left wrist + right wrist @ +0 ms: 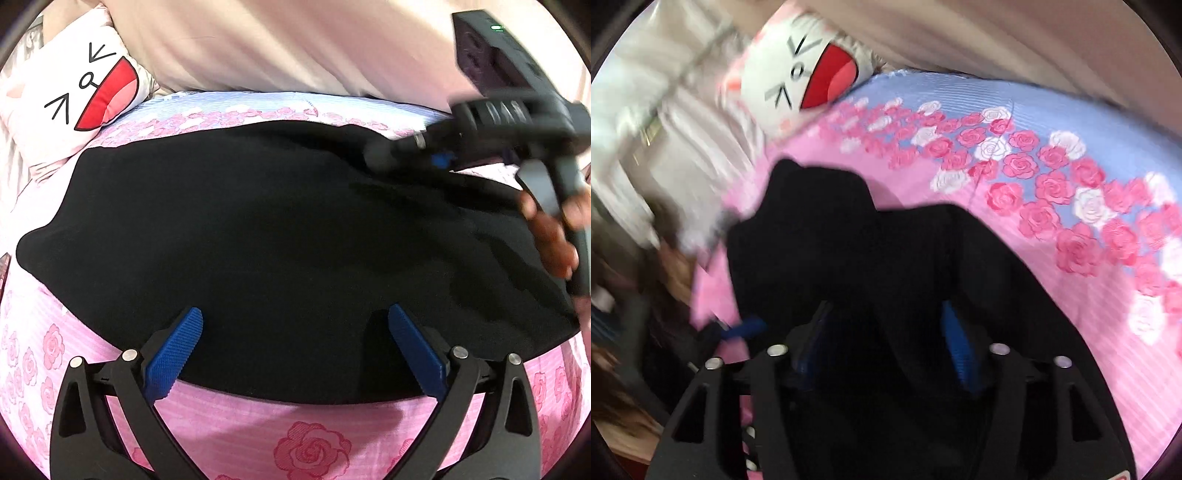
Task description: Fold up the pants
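While the black pants (pixel 280 229) lie on the bed (pixel 229 424), left gripper (pixel 295 350) jaws wide; right gripper (pixel 882 332) clamps a raised fold w/ cloth. Carry it over evenly, edges aligned.

Left gripper (pixel 295 332) low over the near edge of the pants (pixel 277 229), blue pads spread wide with nothing between them, right gripper (pixel 886 325) blurred at the pants' far right end, black cloth bunched between its pads, right hand (pixel 554 236) wrapped on its handle

left gripper (pixel 295 347): black frame | blue ribbed pads (pixel 177 350) | silver screws (pixel 129 355)
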`<state>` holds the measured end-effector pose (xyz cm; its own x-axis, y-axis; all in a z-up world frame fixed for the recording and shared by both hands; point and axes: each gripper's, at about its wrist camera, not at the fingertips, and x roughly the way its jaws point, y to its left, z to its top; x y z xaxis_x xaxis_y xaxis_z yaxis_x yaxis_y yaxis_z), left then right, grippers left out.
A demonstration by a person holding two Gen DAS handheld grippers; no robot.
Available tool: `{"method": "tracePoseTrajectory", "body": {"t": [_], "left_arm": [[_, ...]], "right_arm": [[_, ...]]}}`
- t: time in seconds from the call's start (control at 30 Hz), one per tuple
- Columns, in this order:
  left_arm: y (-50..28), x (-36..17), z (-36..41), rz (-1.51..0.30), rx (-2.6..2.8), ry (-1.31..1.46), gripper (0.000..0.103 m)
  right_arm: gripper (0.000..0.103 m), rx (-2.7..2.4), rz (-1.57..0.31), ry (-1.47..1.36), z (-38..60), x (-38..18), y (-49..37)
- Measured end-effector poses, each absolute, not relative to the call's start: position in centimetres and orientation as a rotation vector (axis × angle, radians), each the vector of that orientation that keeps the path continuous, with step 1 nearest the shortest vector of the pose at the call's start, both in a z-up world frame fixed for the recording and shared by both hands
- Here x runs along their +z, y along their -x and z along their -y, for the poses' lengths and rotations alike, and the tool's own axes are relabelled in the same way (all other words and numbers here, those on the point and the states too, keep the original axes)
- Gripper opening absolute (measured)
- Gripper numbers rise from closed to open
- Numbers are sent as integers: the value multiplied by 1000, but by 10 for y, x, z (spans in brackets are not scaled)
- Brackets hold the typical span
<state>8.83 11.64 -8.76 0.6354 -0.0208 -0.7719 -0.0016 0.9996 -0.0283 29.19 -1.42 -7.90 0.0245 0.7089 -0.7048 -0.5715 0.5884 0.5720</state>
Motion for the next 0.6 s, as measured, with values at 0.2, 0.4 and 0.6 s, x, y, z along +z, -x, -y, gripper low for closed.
{"method": "tracePoseTrajectory", "body": {"t": [0.2, 0.4, 0.6], "left_arm": [[-87, -87, -116, -883, -10, 24, 98], [-87, -87, -116, -885, -6, 17, 98], [-88, -87, -116, -887, -1, 11, 98]], "right_arm": [[76, 1193, -1355, -545, 17, -100, -345], [31, 1137, -1404, -659, 26, -111, -367], [6, 971, -1320, -506, 29, -97, -368]]}}
